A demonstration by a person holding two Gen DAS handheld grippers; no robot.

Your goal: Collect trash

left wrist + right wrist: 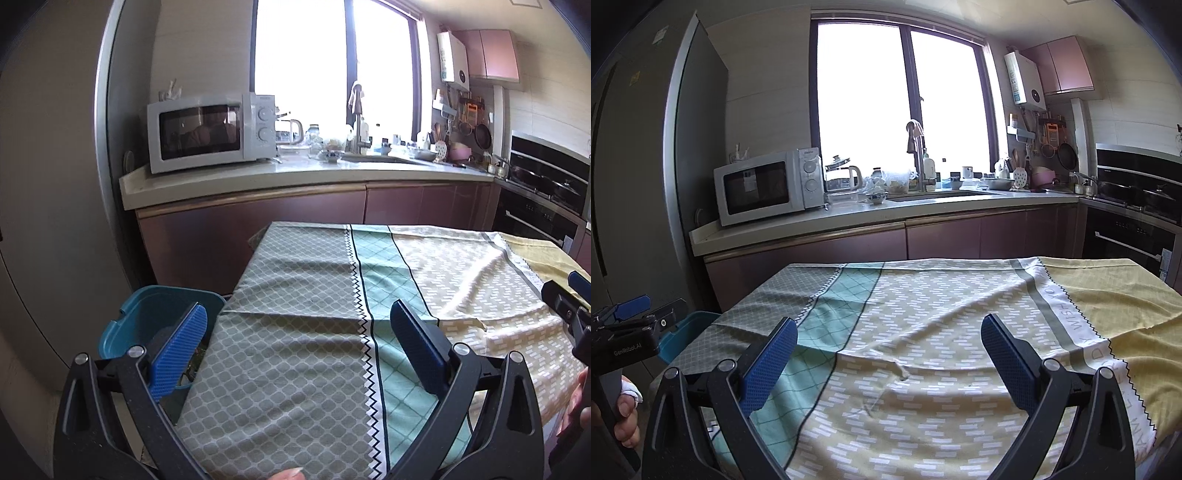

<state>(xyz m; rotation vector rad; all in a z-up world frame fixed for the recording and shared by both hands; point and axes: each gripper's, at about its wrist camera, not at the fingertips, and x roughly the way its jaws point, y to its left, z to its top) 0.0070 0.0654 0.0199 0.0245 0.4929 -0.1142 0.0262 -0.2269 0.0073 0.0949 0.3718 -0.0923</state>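
A table under a patterned cloth (295, 295) in grey, green and yellow bands fills both views, and I see no loose trash on the cloth (923, 314). A teal bin (147, 317) stands on the floor at the table's left edge; my left finger hides part of its inside. My left gripper (299, 332) is open above the grey and green bands with nothing between its fingers. My right gripper (888, 332) is open above the yellow-white band, also with nothing in it. Each gripper shows in the other's view: the right gripper (565, 291) and the left gripper (646, 312).
A kitchen counter (849, 218) runs behind the table with a white microwave (210, 133), a kettle (846, 179), a sink and tap (918, 158) under a bright window. An oven and hob (1134, 221) stand at the right, a tall fridge (639, 166) at the left. A hand (626, 413) grips the left handle.
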